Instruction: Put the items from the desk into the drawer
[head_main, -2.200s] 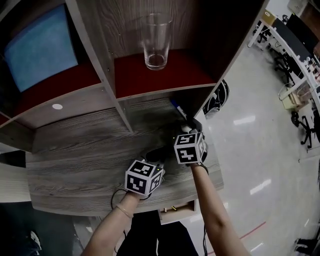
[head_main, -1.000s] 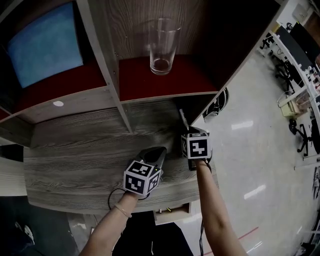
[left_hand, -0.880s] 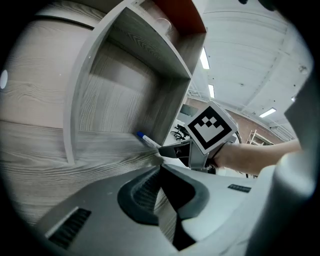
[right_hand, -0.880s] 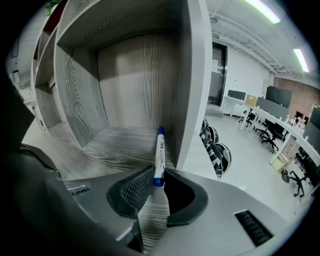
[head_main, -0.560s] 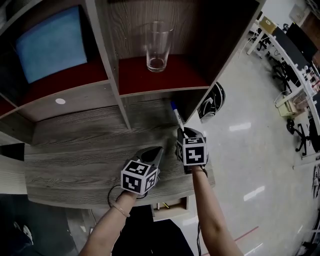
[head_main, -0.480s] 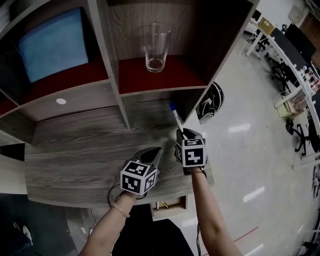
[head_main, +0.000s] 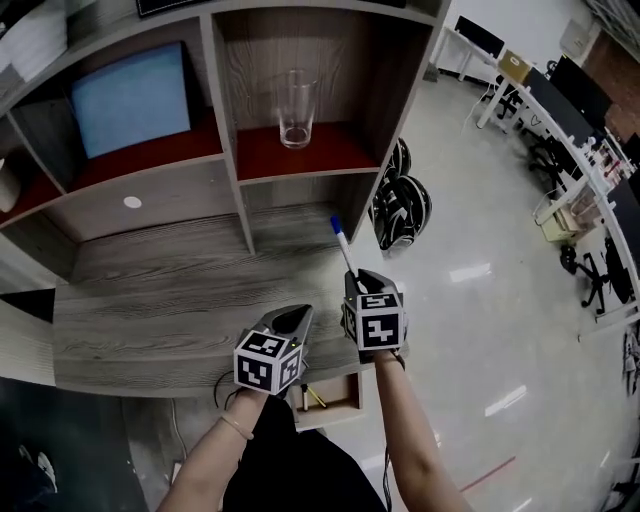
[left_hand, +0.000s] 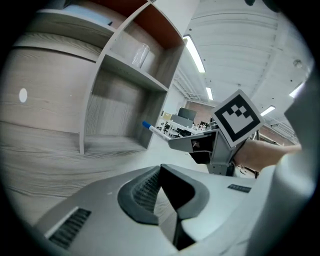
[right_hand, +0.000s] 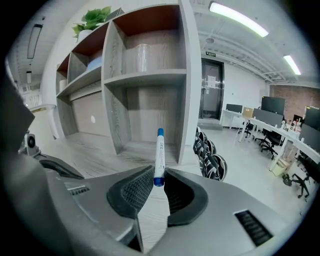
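Both grippers have drawn back from the shelf since the earlier frame. Right gripper (head_main: 353, 276) clamps the blue-capped marker (head_main: 342, 243), which projects ahead of its jaws. Left gripper (head_main: 298, 314) has its jaws together, empty. The open drawer (head_main: 340, 402) below both grippers holds a thin yellow item (head_main: 314, 397); the shelf compartment ahead holds a glass (head_main: 293, 108)

Bare desk (head_main: 150, 300) ahead (shelf divider (head_main: 232, 170) rising midway), drawer (head_main: 340, 392) open below.

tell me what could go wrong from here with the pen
1. The right gripper pinches the pen only at its lower end, so it could swing or slip out.
2. The drawer shows just a narrow gap under the desk edge, so the long pen may catch on the desk going in.
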